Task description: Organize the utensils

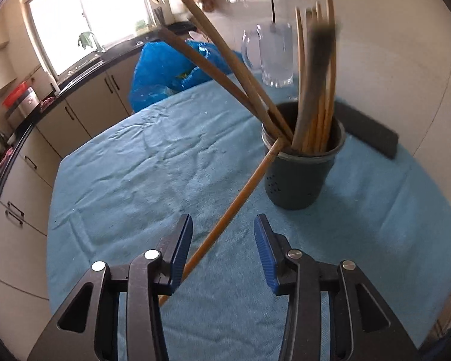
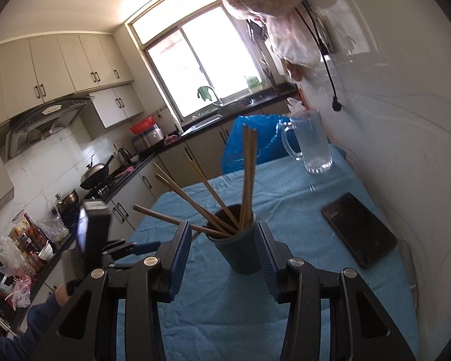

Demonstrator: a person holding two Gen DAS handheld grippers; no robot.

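Left jaws: the left gripper [image 1: 224,251] is standing spread wide, its blue pads [image 1: 182,252] pinching nothing; one chopstick [image 1: 225,216] is passing through the gap close to the left pad, though contact cannot be told.
Right jaws: the right gripper [image 2: 224,252] is also standing spread, with the cup [image 2: 240,240] sitting in the gap between the pads and seemingly a little beyond them; touching cannot be told.
Loose chopstick: it is slanting from low behind the left pad up to the cup's near rim, its upper end leaning at the rim.
Cup: the dark cup [image 1: 300,162] is standing upright on the blue cloth [image 1: 135,165], ahead and to the right in the left wrist view.
Chopsticks in cup: a bundle [image 1: 318,90] is standing nearly upright inside, part of it blurred; a few others [image 1: 219,60] are leaning out far to the left.
Other gripper: in the right wrist view the left gripper [image 2: 126,245] is showing at the left, just beside the cup.
Dark slab: a flat dark thing [image 2: 357,228] is lying on the cloth to the right of the cup, near the wall.
Glass jug: a clear jug [image 2: 311,141] is standing farther back on the cloth.
Blue bag: a blue plastic bag [image 1: 165,69] is sitting at the table's far edge, left of the jug.
Background: kitchen cabinets [image 2: 60,63] and a bright window [image 2: 201,63] are filling the far side.
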